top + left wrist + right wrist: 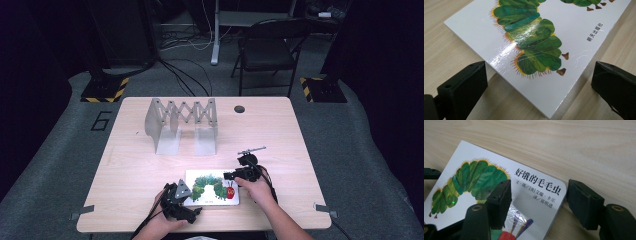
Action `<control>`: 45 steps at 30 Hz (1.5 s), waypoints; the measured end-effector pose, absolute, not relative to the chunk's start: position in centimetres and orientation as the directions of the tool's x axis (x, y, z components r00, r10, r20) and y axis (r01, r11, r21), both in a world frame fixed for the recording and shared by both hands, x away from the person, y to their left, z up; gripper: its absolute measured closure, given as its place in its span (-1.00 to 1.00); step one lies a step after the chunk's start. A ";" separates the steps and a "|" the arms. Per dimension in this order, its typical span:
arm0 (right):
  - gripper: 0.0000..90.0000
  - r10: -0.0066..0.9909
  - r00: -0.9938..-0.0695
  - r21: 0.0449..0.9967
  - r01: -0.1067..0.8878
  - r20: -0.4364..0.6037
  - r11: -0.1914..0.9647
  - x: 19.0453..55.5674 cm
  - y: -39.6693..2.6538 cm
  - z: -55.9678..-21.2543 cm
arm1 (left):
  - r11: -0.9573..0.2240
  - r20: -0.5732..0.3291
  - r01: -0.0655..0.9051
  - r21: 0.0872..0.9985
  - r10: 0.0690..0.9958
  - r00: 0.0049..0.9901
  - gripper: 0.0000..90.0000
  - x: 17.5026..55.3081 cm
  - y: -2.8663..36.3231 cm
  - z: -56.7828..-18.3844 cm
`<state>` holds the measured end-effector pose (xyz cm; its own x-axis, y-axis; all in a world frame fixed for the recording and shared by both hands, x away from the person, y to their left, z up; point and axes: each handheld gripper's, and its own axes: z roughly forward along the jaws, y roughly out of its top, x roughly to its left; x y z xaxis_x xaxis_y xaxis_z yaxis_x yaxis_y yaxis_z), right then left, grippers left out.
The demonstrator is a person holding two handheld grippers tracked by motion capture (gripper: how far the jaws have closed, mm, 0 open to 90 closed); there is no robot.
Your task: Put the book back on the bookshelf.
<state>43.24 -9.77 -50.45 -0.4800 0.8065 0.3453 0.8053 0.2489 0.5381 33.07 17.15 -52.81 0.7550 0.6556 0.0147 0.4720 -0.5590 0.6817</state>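
White book (212, 187) lies flat at 6 o'clock on my wood table (280, 130). L gripper (539, 82) open round its corner; R gripper (537, 202) straddles another corner, grip unclear.

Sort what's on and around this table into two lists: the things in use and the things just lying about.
In use:
- picture book, flat on the table
- left gripper, jaws open around the book's corner
- right gripper, one jaw on the cover, the other beside the edge

Lying about:
- grey folding rack
- folding chair behind the table
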 end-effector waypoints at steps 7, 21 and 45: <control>-0.20 0.807 -0.495 0.552 0.791 0.323 0.264 43.6 -9.4 -50.5 | -0.548 0.010 0.467 0.694 0.656 0.755 -1.00 33.0 17.3 -53.0; -0.18 0.806 -0.472 0.537 0.810 0.358 0.236 43.1 -9.7 -49.6 | -0.547 0.010 0.471 0.692 0.660 0.751 -1.00 33.0 17.2 -52.9; -0.18 0.797 -0.479 0.579 0.789 0.368 0.207 42.4 -10.0 -48.0 | -0.542 0.015 0.487 0.685 0.679 0.734 -1.00 32.9 17.0 -52.9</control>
<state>42.36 -9.98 -47.98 -0.4792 0.7967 0.3683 0.7887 0.2067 0.5790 32.94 16.99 -52.87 0.7336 0.6794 0.0154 0.4872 -0.5416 0.6851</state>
